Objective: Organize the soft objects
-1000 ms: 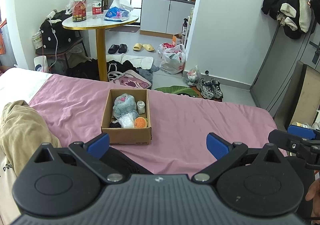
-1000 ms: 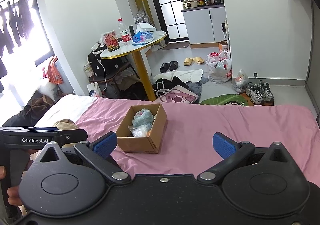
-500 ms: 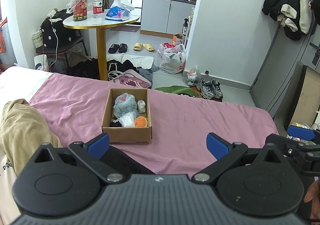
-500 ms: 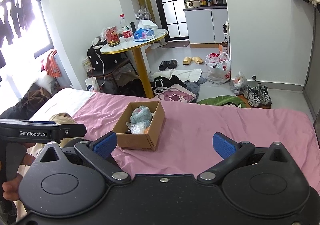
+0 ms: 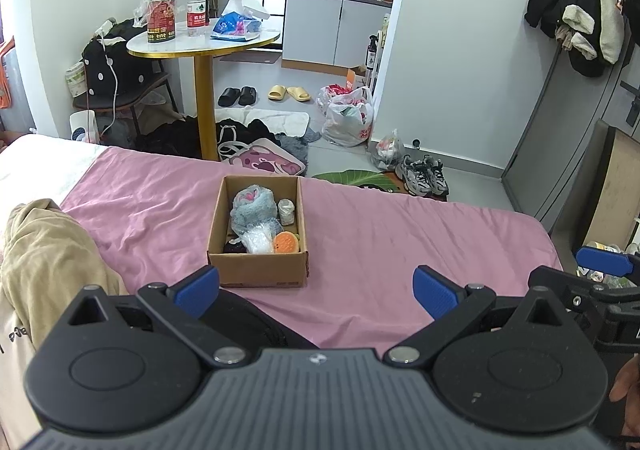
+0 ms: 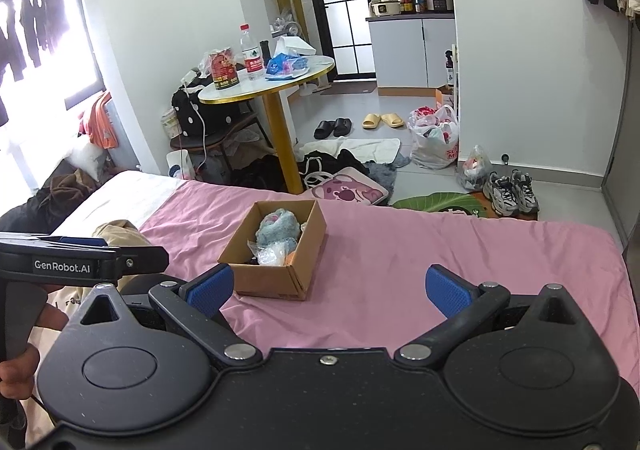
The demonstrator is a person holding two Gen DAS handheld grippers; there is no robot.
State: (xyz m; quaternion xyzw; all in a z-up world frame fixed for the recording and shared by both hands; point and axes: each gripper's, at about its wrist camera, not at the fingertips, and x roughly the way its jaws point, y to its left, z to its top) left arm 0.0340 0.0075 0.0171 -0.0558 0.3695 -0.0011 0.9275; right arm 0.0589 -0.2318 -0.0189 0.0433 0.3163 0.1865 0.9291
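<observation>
"GenRobot.AI" on left claw (image 6: 62,267)

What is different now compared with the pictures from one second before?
Only the viewpoint shifts slightly: in the right wrist view the cardboard box sits a little farther left than before. Nothing was grasped or released. Both hand-held grippers, left and right, stay open above the pink sheet.

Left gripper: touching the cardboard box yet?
Apart. In the left wrist view the left gripper is open and empty, with a strip of pink sheet showing between its fingers and the cardboard box.
</observation>
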